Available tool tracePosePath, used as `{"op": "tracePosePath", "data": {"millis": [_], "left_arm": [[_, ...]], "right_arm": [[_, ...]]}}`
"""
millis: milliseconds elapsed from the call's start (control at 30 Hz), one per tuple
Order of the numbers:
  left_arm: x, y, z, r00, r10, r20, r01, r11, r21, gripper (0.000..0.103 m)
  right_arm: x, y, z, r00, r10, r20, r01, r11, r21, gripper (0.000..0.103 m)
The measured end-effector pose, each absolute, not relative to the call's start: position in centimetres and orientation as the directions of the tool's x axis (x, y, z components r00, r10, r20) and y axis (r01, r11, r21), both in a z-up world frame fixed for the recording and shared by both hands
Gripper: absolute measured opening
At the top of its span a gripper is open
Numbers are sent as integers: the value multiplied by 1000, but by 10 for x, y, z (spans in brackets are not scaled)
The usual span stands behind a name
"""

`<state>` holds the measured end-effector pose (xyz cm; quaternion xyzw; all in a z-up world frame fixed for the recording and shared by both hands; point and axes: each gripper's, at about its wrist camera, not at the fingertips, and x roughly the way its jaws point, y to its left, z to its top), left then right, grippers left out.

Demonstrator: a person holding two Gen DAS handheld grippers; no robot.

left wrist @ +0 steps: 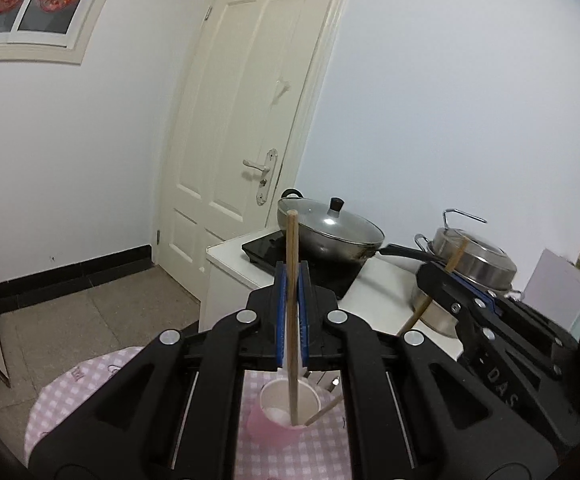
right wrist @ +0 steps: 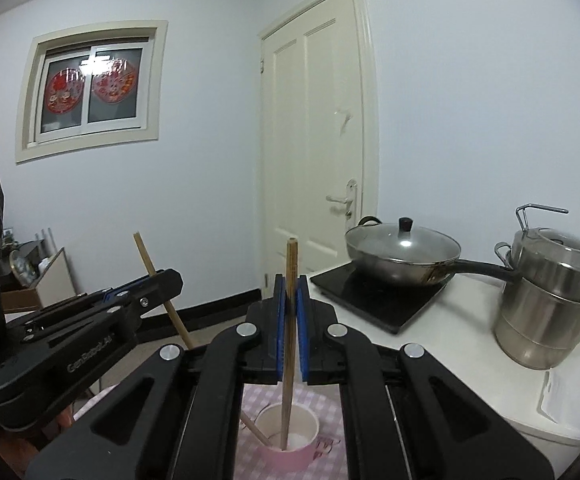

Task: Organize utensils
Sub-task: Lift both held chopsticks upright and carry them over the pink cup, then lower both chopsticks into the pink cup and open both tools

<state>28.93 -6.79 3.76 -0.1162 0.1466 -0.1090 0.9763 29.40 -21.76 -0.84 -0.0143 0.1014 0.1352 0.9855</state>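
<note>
My left gripper (left wrist: 292, 280) is shut on a wooden chopstick (left wrist: 292, 264), held upright with its lower end inside a pink cup (left wrist: 286, 412). My right gripper (right wrist: 291, 292) is shut on a second wooden chopstick (right wrist: 291, 276), also upright with its tip in the same cup (right wrist: 286, 440). The right gripper shows at the right of the left wrist view (left wrist: 441, 276), its chopstick (left wrist: 455, 258) slanting down into the cup. The left gripper shows at the left of the right wrist view (right wrist: 158, 280) with its chopstick (right wrist: 146, 256).
The cup stands on a pink checked tablecloth (left wrist: 90, 384). Beyond it a white counter (right wrist: 449, 336) holds a black induction hob (right wrist: 373, 292) with a lidded wok (right wrist: 401, 252) and a steel steamer pot (right wrist: 549, 296). A white door (left wrist: 242, 120) is behind.
</note>
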Motion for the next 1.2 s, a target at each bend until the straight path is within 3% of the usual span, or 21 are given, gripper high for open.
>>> {"op": "tracePosePath", "data": {"millis": [233, 667, 1033, 1067, 1133, 1167, 1200], "left_arm": [[320, -80, 12, 931, -223, -290, 156, 959, -235, 6], [345, -87, -49, 851, -247, -464, 178, 966, -188, 6], [345, -87, -55, 788, -283, -546, 217, 959, -184, 7], [345, -88, -55, 782, -286, -553, 220, 958, -183, 13], [341, -88, -53, 782, -289, -552, 226, 957, -181, 38], [338, -88, -52, 791, -280, -544, 218, 960, -176, 60], [334, -86, -49, 807, -270, -525, 210, 962, -172, 62]], "right_arm": [[320, -226, -31, 936, 272, -223, -270, 962, 41, 4], [336, -243, -82, 882, 301, -361, -268, 953, 141, 4], [335, -248, -86, 862, 299, -409, -250, 953, 170, 7], [333, -248, -85, 861, 299, -412, -250, 953, 170, 12], [331, -249, -84, 863, 293, -412, -244, 955, 169, 24], [331, -250, -83, 864, 291, -411, -241, 956, 169, 28], [329, -252, -82, 868, 281, -410, -230, 958, 170, 29]]}}
